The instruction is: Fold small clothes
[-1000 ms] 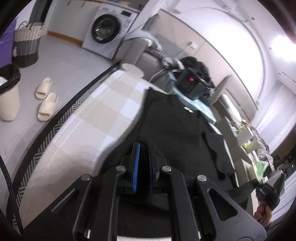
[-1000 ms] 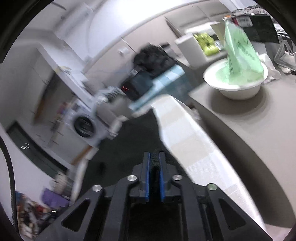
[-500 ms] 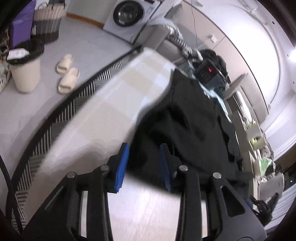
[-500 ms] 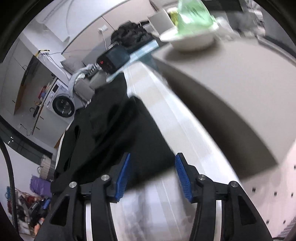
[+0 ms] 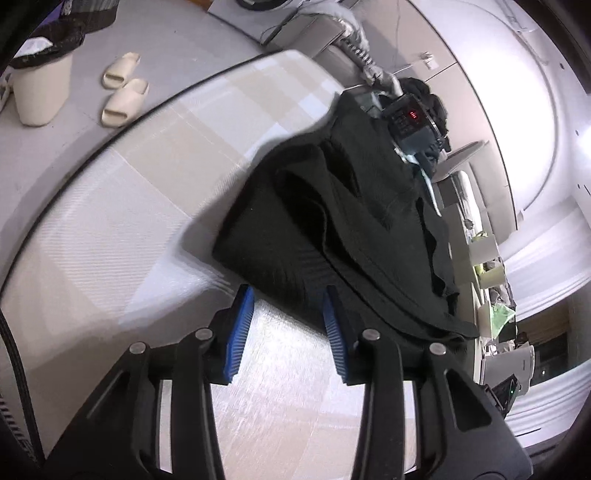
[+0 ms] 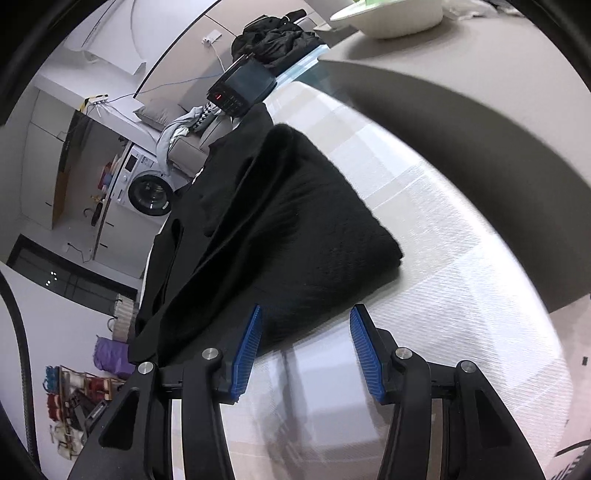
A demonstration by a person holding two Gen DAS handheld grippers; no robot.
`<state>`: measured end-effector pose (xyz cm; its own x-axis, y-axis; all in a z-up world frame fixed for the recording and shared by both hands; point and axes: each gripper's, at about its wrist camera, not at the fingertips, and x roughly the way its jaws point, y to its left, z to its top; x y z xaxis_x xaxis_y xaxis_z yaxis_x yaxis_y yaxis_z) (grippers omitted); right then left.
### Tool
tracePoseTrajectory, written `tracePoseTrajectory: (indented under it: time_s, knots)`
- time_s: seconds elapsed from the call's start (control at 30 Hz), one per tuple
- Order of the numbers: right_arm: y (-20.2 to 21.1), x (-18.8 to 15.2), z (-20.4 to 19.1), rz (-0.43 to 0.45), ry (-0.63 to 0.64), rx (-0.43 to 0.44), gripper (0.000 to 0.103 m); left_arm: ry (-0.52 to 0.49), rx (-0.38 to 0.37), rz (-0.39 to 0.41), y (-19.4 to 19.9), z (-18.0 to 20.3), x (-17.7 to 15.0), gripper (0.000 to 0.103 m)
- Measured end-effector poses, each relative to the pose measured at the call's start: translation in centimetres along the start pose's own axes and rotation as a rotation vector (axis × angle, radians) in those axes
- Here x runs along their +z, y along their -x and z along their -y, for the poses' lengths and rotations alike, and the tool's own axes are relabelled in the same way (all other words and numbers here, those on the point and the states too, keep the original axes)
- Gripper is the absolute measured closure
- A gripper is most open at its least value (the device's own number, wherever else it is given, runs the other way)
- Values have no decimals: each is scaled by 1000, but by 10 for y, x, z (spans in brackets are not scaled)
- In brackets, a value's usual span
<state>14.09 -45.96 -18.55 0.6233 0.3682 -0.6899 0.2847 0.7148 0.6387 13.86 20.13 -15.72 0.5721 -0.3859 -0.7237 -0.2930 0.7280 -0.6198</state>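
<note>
The left gripper point(image 5: 288, 295) stands wide, blue pads apart and empty, just at the near edge of the black garment point(image 5: 332, 221). The right gripper point(image 6: 304, 314) is likewise spread wide, holding nothing — the garment point(image 6: 280, 229) lies folded over itself on the checked cloth point(image 6: 443, 258). A white basin point(image 6: 391, 18) sits on the grey surface beyond; its contents are cut off. On the floor, a cream bin point(image 5: 40, 85) carries a black liner.
</note>
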Motion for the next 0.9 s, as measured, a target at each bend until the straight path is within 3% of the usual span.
tracePoseTrajectory:
  time_s: [0.13, 0.2, 0.27, 0.33, 0.4, 0.67, 0.9]
  knots:
    - [-8, 5, -2, 10, -22, 22, 52, 24, -32, 36, -16, 5, 8, 69]
    - [-11, 9, -1, 27, -48, 51, 52, 30, -44, 66, -22, 9, 12, 77]
    - [-16, 13, 1, 49, -69, 59, 57, 21, -40, 77, -29, 13, 16, 94]
    - [-20, 14, 1, 66, -78, 26, 87, 10, -33, 88, -34, 16, 18, 98]
    - [-22, 12, 4, 87, -84, 15, 97, -17, -12, 101, -35, 21, 17, 99]
    - [17, -26, 0, 103, -11, 7, 98, -142, -1, 187, 13, 28, -14, 100]
    - [62, -72, 24, 46, 12, -23, 98, -221, 8, 127, 56, 10, -68, 100]
